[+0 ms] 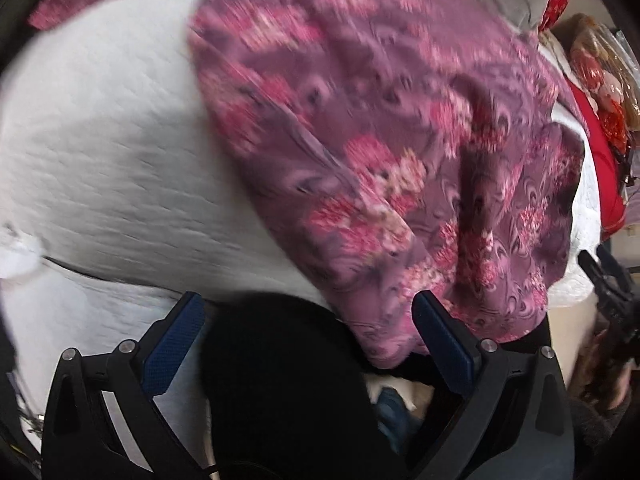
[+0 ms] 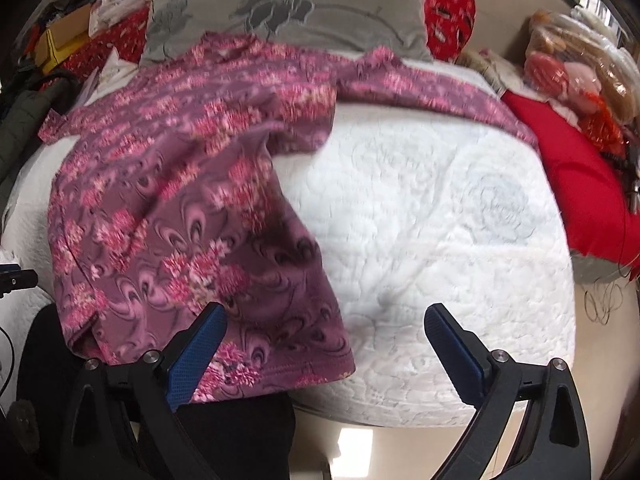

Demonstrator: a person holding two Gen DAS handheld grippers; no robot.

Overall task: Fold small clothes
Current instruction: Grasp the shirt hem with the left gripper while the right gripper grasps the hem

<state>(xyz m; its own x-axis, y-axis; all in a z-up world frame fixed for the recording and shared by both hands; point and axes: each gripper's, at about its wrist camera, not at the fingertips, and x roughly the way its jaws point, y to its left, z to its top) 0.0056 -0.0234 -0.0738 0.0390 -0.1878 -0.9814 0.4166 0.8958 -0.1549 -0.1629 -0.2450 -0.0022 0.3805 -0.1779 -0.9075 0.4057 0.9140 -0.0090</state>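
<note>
A purple top with pink flowers (image 1: 380,140) lies on a white quilted bed (image 1: 100,152). In the right wrist view the top (image 2: 180,200) covers the left half of the bed (image 2: 440,220), one sleeve stretched right along the back, its hem hanging over the near edge. My left gripper (image 1: 308,308) is open and empty at the near edge, beside the top's hem. My right gripper (image 2: 324,320) is open and empty, its left finger (image 2: 200,348) over the hem. The right gripper also shows at the right edge of the left wrist view (image 1: 612,292).
A grey flowered pillow (image 2: 288,12) lies at the bed's head. Red cloth (image 2: 580,184) and bagged items (image 2: 580,68) sit at the right. Clutter and a box (image 2: 60,36) are at the back left. A person's dark-clad legs (image 1: 280,380) stand against the bed's near edge.
</note>
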